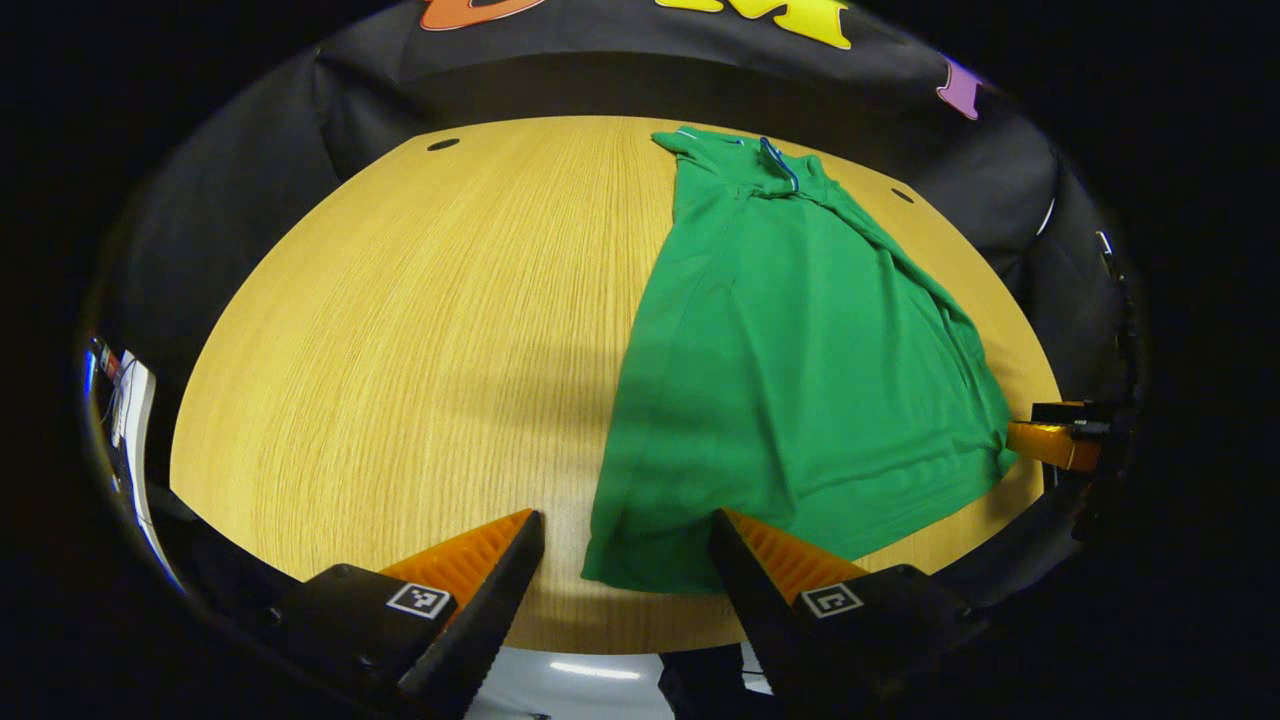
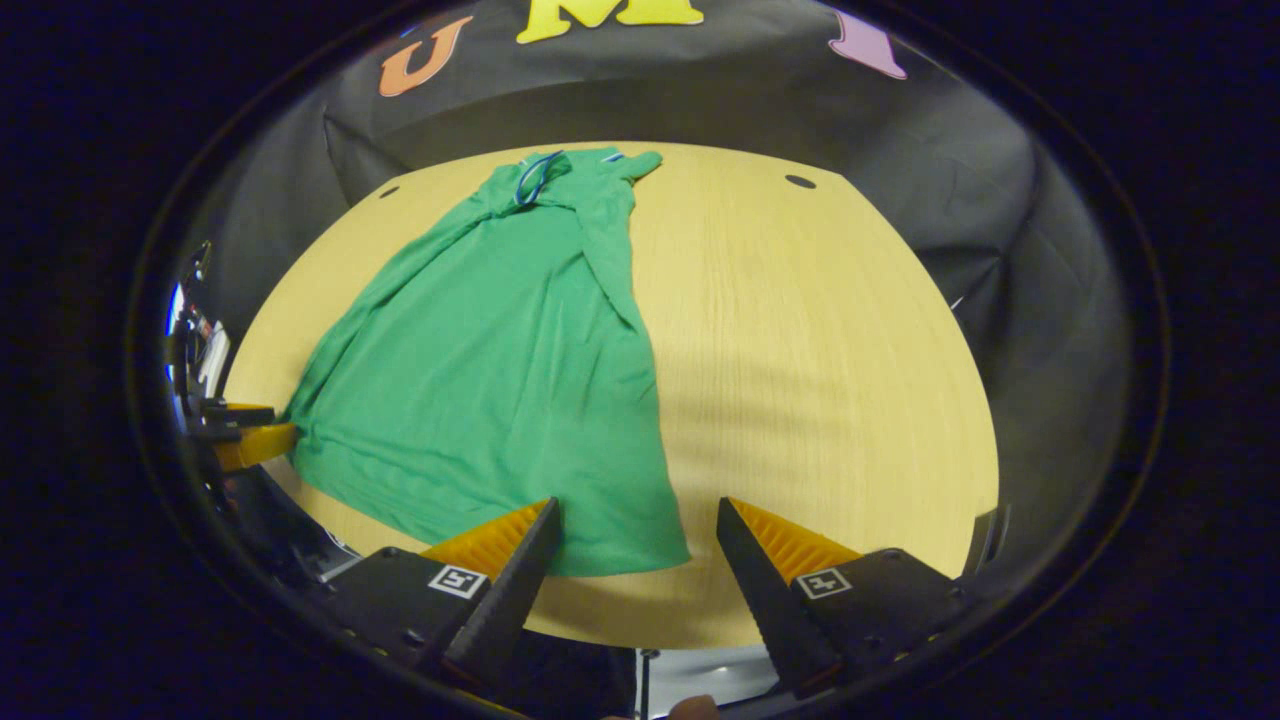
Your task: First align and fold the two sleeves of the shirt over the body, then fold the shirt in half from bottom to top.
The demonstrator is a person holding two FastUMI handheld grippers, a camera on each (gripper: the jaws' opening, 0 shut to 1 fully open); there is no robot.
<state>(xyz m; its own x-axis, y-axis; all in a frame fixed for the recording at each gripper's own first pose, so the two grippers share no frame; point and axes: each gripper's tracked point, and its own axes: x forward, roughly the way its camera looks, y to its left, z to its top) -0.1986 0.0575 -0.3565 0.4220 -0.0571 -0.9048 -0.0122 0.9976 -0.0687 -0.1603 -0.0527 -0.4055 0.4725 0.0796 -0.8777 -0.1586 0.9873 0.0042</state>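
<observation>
A green shirt (image 1: 790, 370) lies flat on the round wooden table (image 1: 420, 330), collar at the far side, both sleeves folded in over the body. My left gripper (image 1: 625, 518) is open at the near edge, and the shirt's near left hem corner lies between its fingers. In the right gripper view the same shirt (image 2: 500, 370) spreads to the left, and my right gripper (image 2: 636, 504) is open around the near right hem corner. Each gripper also appears from the other side: the right gripper (image 1: 1055, 442) and the left gripper (image 2: 250, 440) touch the far hem corners.
Bare wood stretches to the left of the shirt in the left gripper view and as the table (image 2: 820, 360) to its right in the right gripper view. Small dark holes (image 1: 442, 144) (image 2: 800, 181) mark the tabletop's far side. The near table edge runs just below the fingers.
</observation>
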